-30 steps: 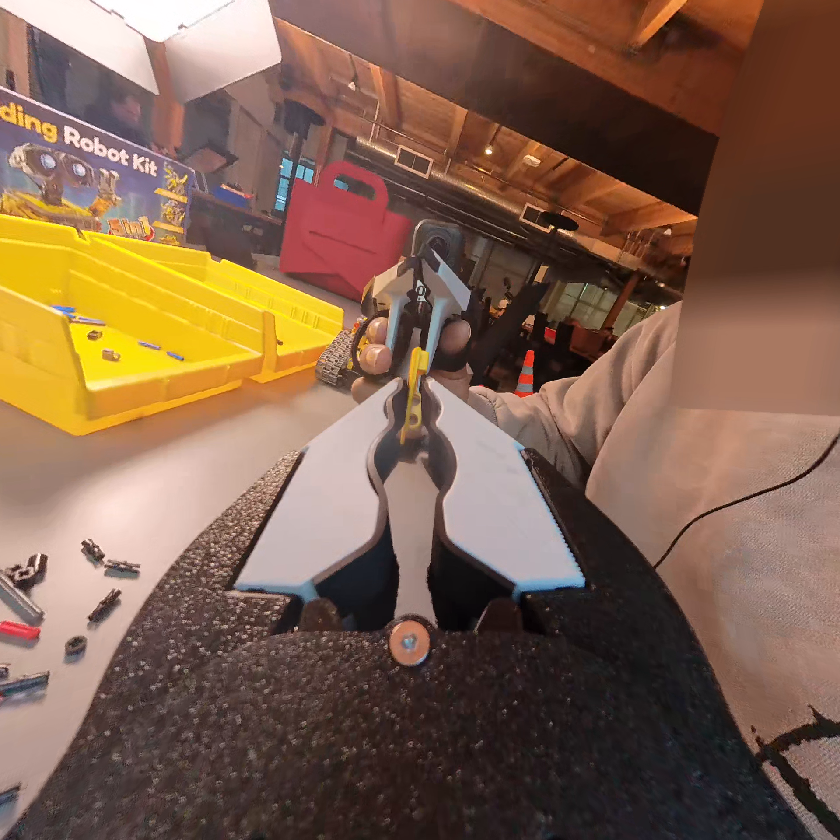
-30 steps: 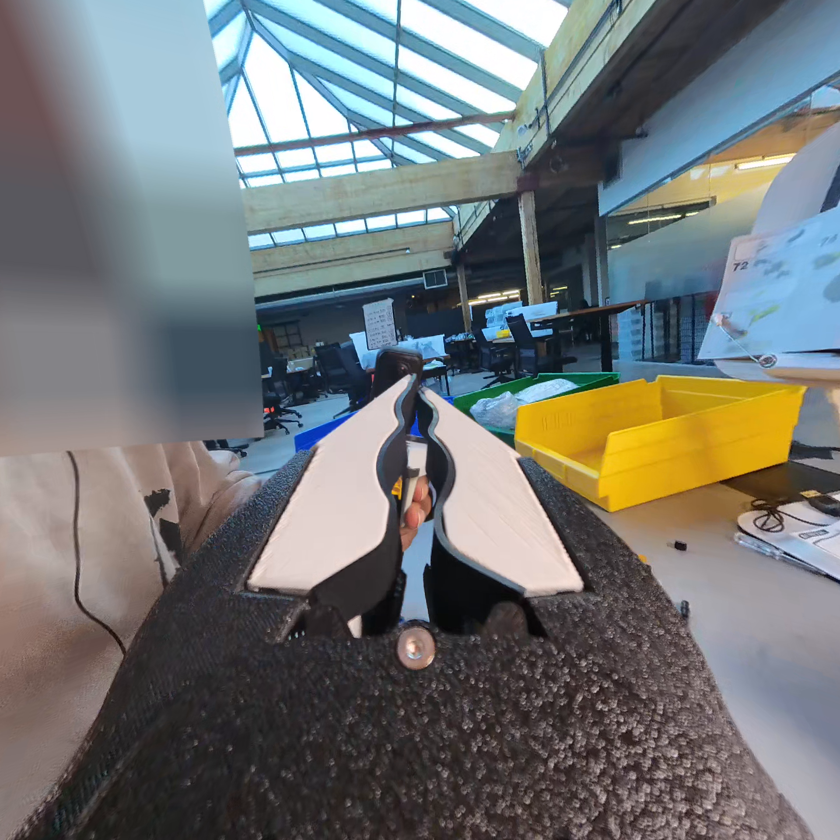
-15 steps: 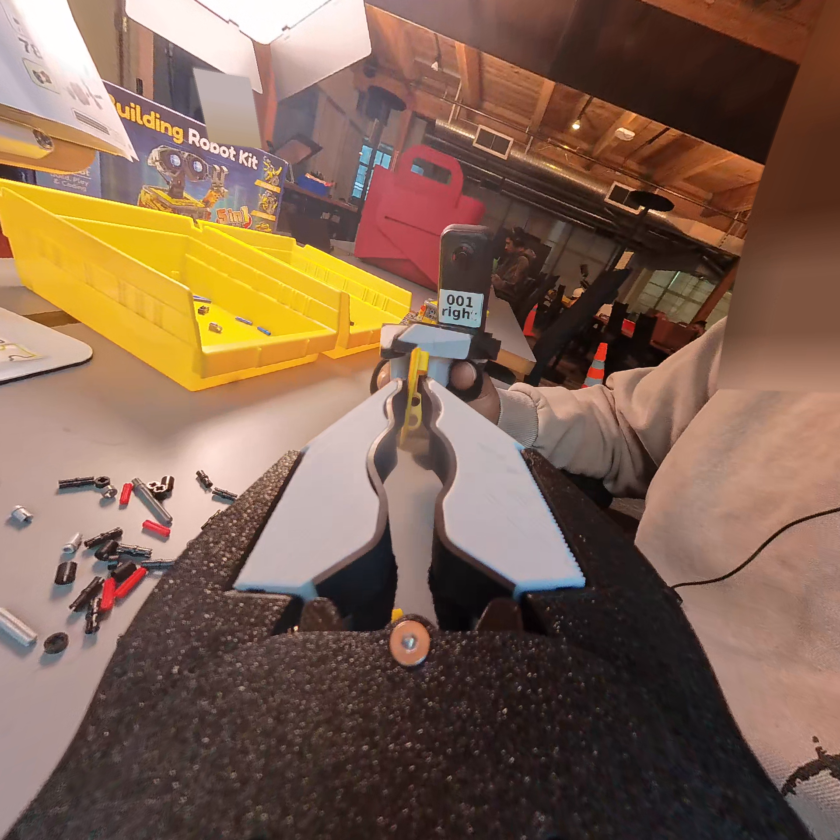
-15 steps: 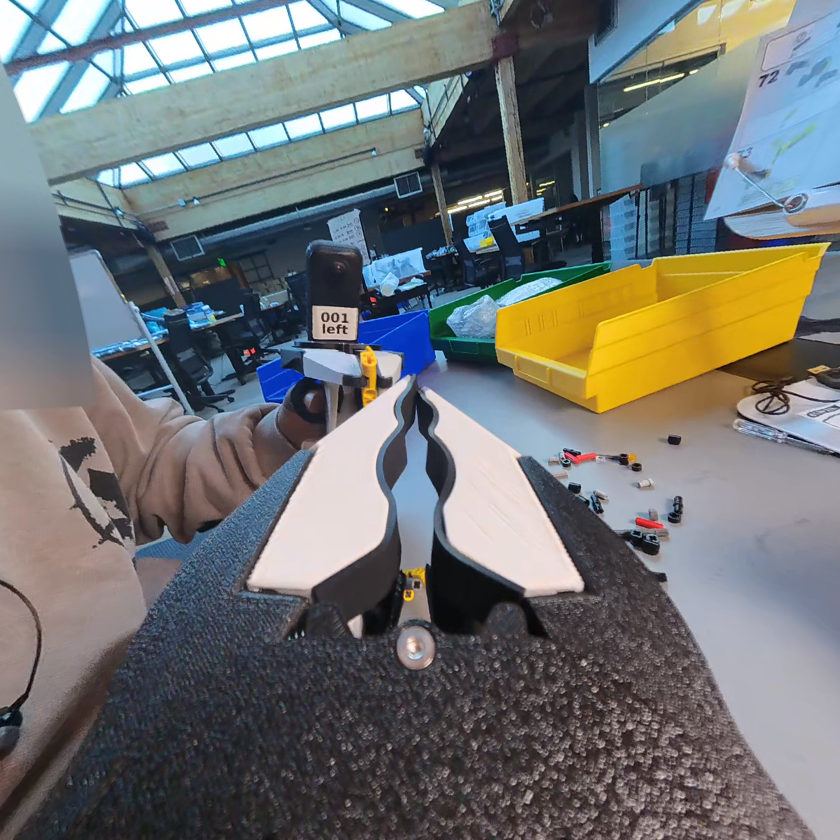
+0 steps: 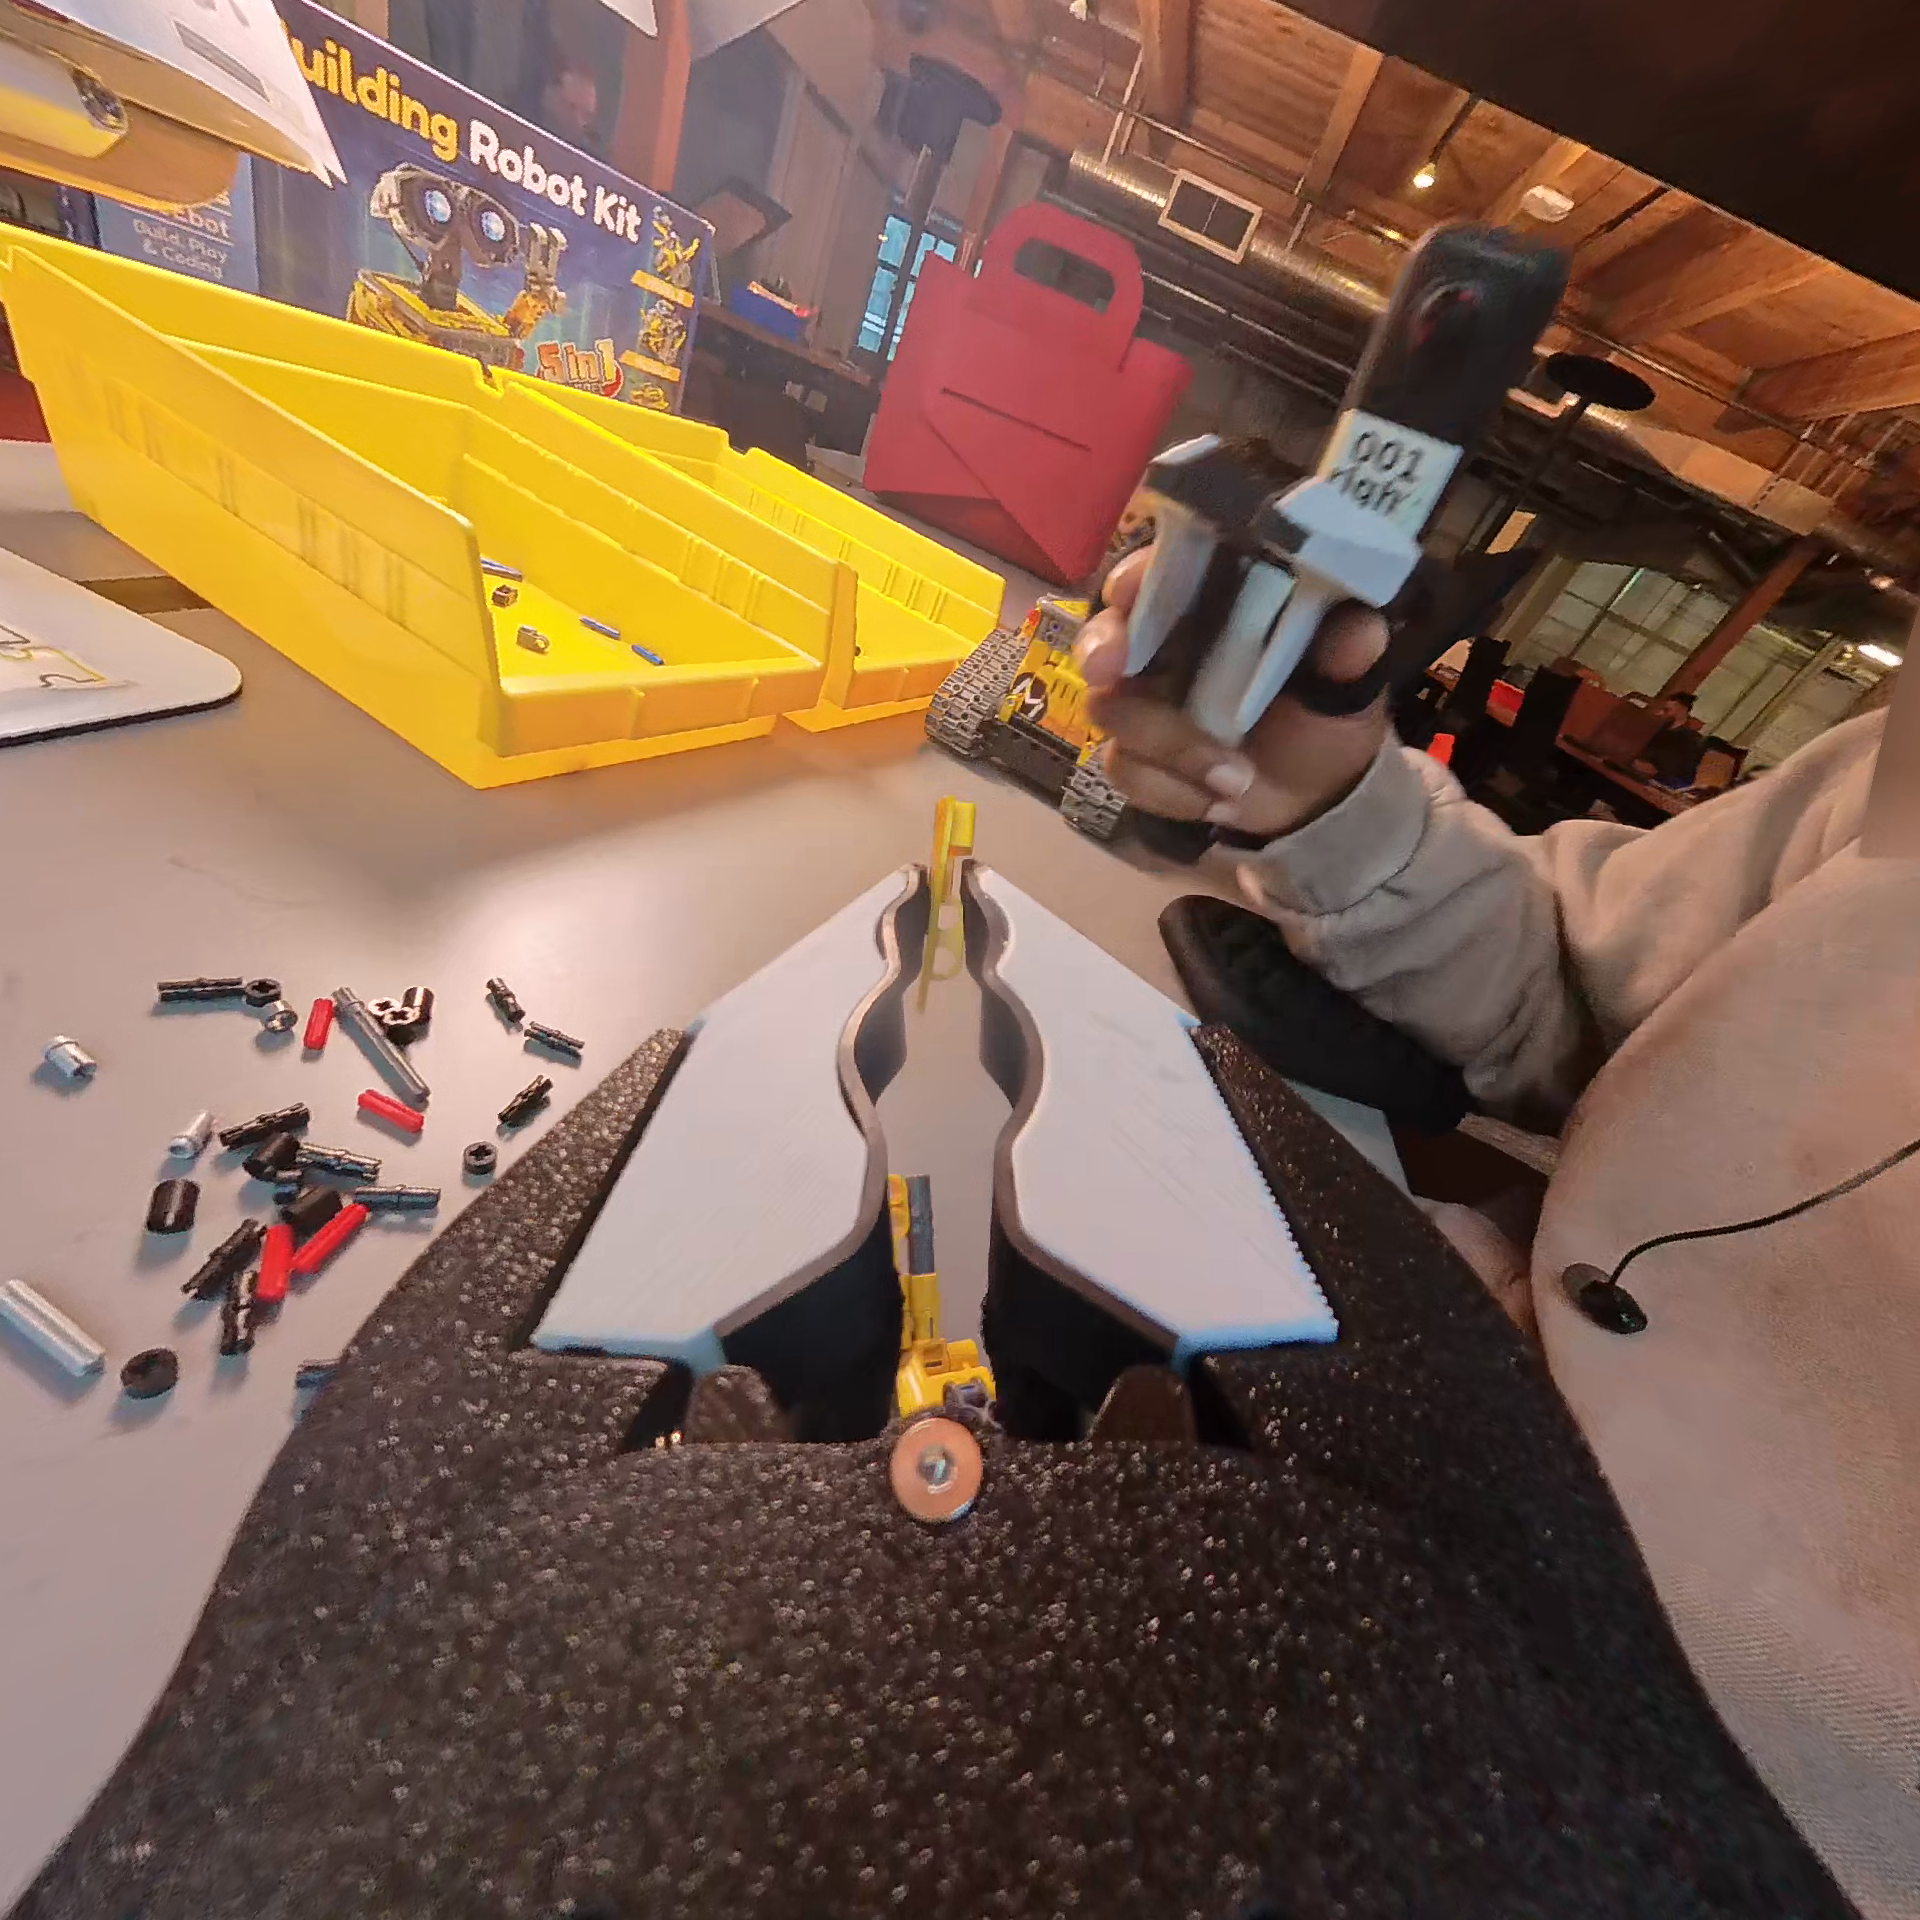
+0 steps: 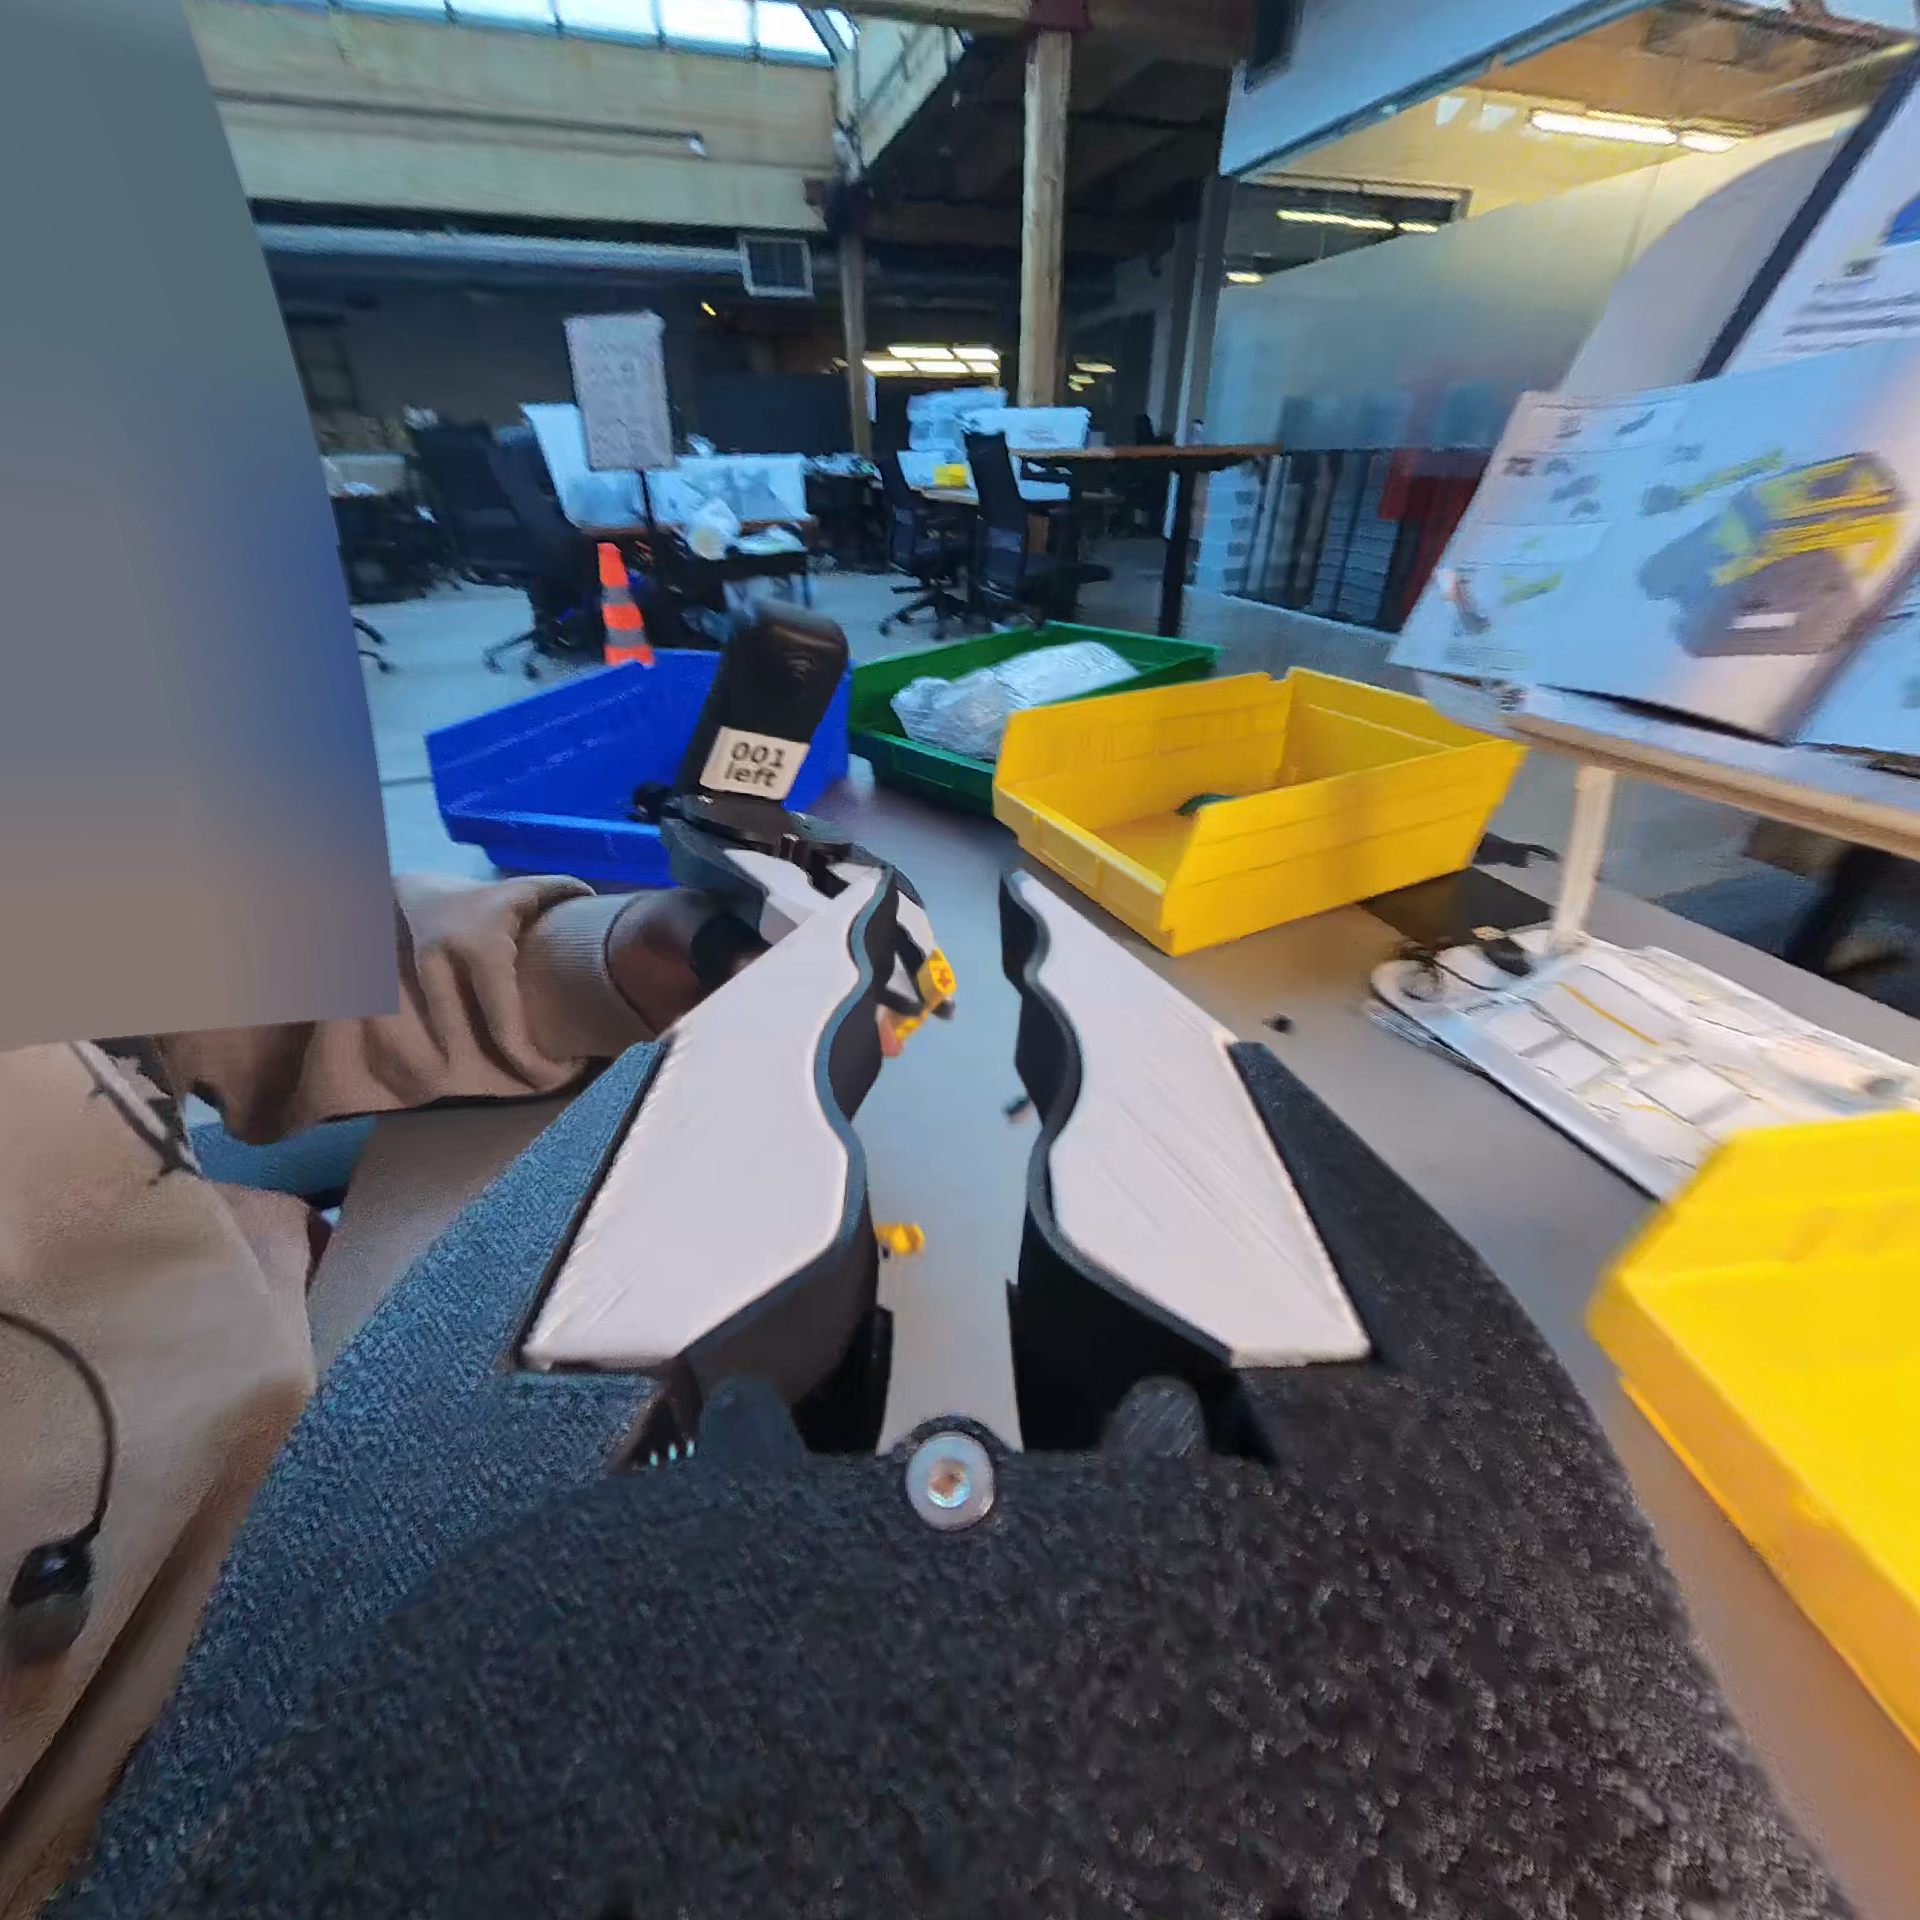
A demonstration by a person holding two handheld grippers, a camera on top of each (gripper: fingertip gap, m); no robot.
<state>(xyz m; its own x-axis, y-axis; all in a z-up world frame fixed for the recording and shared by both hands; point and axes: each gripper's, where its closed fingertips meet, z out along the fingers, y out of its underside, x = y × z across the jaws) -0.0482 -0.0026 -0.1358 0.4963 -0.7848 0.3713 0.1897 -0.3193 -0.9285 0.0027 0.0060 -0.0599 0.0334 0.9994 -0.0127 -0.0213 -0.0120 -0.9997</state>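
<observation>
Between my left tool (image 5: 943, 883) tips: thin yellow plastic piece (image 5: 948, 894), pinched edge-on, sticking up past the tips. Jaws nearly closed on it, only the piece's thickness between them. Held above the grey tabletop (image 5: 364, 862), nr its near edge.

Right tool (image 6: 951, 899) held off to the side, raised; jaws parted w/ a clear gap, nothing in it.

Another small yellow sub-assembly (image 5: 930, 1340) shows low in the gap at the left tool's base; can't tell if it's lying on the tabletop below.

Risks, my read:
- grip is on a narrow edge only; any twist or bump and the piece prob pivots or pops out.
- loose pins and connectors (image 5: 281, 1153) lie scattered just left of the left tool; a low sweep that way would scatter them.
- tracked yellow model (image 5: 1023, 696) sits just behind the right tool in left view, easy to knock.

Room: open tabletop ahead of the left tool up to the yellow bins (image 5: 540, 623). Right view: yellow bin (image 6: 1247, 790) ahead-right, another yellow bin (image 6: 1787, 1382) close on the right, manual sheets (image 6: 1621, 1049) between. Centre lane free.
</observation>
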